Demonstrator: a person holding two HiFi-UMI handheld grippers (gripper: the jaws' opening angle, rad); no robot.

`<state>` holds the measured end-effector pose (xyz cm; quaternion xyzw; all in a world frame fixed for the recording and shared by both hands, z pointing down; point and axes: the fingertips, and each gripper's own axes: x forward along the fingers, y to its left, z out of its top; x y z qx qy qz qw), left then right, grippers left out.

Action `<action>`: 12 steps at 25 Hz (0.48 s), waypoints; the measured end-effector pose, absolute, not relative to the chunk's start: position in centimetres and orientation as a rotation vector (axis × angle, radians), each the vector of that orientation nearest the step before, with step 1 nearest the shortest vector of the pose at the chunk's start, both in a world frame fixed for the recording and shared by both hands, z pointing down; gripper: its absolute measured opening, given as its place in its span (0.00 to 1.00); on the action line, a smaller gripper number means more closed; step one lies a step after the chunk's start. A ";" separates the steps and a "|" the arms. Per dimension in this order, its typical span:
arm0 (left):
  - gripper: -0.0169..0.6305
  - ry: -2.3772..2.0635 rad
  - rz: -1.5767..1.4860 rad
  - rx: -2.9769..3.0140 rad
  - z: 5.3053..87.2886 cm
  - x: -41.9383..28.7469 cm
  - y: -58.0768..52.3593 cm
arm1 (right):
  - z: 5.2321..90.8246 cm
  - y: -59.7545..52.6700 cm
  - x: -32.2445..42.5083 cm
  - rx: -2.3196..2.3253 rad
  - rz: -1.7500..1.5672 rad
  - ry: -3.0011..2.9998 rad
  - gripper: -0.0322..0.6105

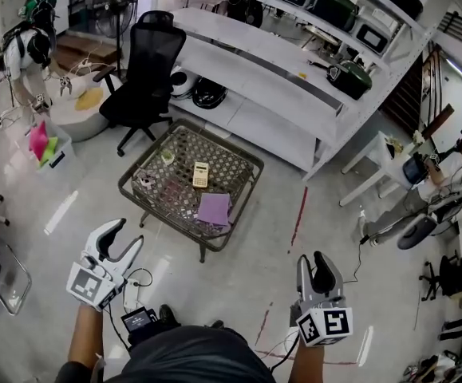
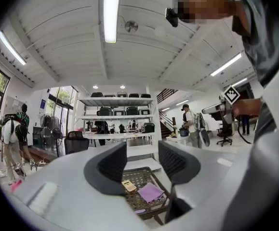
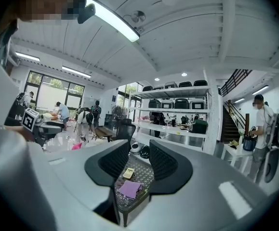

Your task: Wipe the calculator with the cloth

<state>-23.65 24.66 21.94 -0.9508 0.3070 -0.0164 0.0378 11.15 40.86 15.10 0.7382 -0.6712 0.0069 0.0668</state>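
1. Both grippers are empty: the left gripper and the right gripper each hold their jaws apart with only air between the pads, level and pointing toward the low table well ahead of them.
2. Forearms behind the grippers are cut off at the bottom of the head view. In the left gripper view and the right gripper view, the near part of the table is hidden behind the grey jaw bodies.
3. Jaw pads are dark, curved and finely ribbed, set in smooth pale grey shells. The table has a woven lattice top in a dark rectangular frame on thin legs.
4. Out beyond the jaws, the calculator lies flat near the middle of the tabletop. It is small, upright-rectangular and pale yellow; its keys are too small to make out.
5. Nearer the grippers than the calculator, and apart from it, the cloth lies flat by the table's near edge. It is a soft purple square.
6. Left of the calculator sit a few small items, too blurred to name.
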 end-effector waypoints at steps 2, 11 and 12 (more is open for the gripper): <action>0.43 0.933 -0.054 -2.928 22.1 -23.7 24.2 | 14.9 40.5 10.6 2.225 0.015 -2.029 0.26; 0.43 0.896 -0.080 -3.008 24.2 -23.9 23.6 | 16.4 38.2 8.9 2.161 0.072 -2.086 0.26; 0.43 0.903 -0.090 -3.007 24.4 -24.0 23.3 | 16.4 37.6 8.7 2.154 0.065 -2.099 0.26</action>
